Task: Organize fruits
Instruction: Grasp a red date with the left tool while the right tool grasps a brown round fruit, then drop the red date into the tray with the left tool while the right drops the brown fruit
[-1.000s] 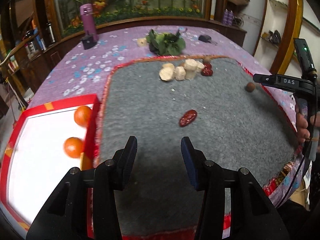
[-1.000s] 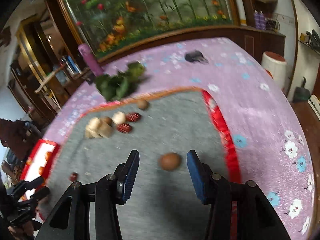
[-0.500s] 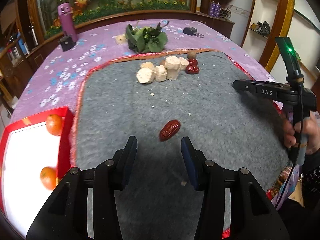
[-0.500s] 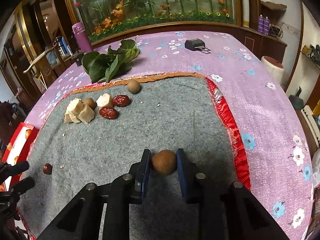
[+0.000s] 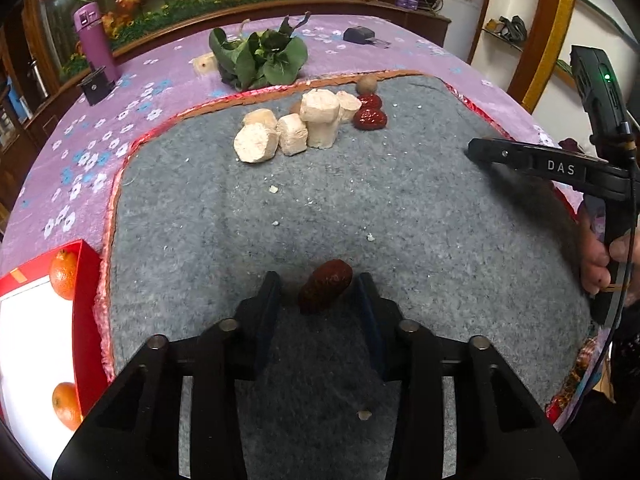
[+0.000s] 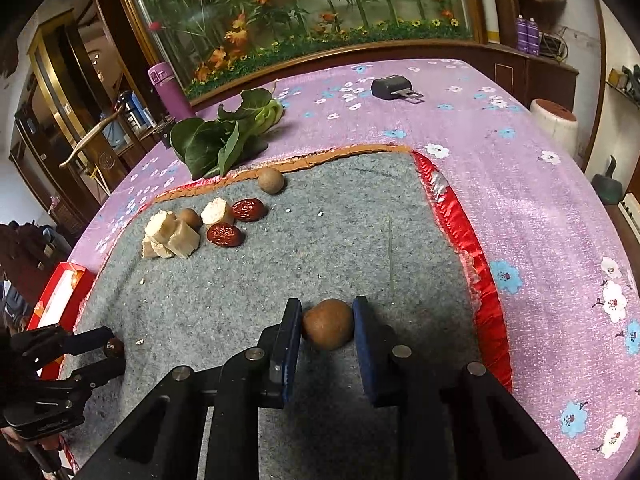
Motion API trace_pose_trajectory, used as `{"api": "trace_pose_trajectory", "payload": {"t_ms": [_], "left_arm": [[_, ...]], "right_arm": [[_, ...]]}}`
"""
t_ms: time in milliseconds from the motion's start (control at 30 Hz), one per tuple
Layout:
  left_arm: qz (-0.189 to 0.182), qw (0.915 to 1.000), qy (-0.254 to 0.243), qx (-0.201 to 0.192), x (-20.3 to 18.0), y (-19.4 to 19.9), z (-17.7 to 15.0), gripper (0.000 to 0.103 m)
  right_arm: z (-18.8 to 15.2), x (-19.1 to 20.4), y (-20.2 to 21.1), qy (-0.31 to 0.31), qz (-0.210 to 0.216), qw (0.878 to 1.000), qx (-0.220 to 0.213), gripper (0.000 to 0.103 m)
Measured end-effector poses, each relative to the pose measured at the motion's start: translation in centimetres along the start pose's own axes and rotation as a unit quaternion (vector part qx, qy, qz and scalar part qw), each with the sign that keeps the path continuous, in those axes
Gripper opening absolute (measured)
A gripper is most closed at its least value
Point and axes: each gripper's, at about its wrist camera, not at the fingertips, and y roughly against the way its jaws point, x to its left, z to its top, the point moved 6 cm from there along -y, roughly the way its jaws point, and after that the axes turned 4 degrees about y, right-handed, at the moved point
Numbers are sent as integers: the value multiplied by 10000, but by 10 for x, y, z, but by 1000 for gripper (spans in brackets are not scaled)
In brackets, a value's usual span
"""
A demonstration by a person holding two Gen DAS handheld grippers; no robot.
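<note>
My left gripper (image 5: 318, 296) stands open around a dark red date (image 5: 325, 286) that lies on the grey felt mat (image 5: 400, 216); its jaws do not touch the date. My right gripper (image 6: 327, 322) is shut on a round brown longan (image 6: 328, 323) near the mat's right edge. Two more red dates (image 6: 236, 222), a second longan (image 6: 271, 179) and several pale root chunks (image 5: 288, 130) sit at the mat's far side. Two oranges (image 5: 64, 274) lie in a red-rimmed white tray (image 5: 86, 320) at the left.
A bunch of green leaves (image 5: 260, 58) lies beyond the mat on the purple flowered tablecloth (image 6: 540, 208). A purple bottle (image 5: 94, 42) and small black objects (image 5: 362, 36) stand farther back. The right gripper's body (image 5: 552, 168) reaches in over the mat's right side.
My left gripper has moved forward so the red date now lies between its open jaws. My right gripper has closed on the brown longan and stays there.
</note>
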Motion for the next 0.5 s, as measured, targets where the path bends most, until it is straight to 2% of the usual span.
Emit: {"api": "trace_pose_trajectory", "payload": {"t_ms": [133, 267, 500], "left_arm": [[-64, 10000, -2, -53, 1, 0, 1, 16], [-71, 9999, -67, -112, -4, 2, -2, 16], [-58, 9980, 457, -434, 13, 23, -5, 16]], "right_arm": [[0, 1, 0, -1, 14, 10000, 4, 26], [0, 1, 0, -13, 43, 10000, -8, 26], [1, 9, -1, 19, 255, 9997, -30, 25]]}}
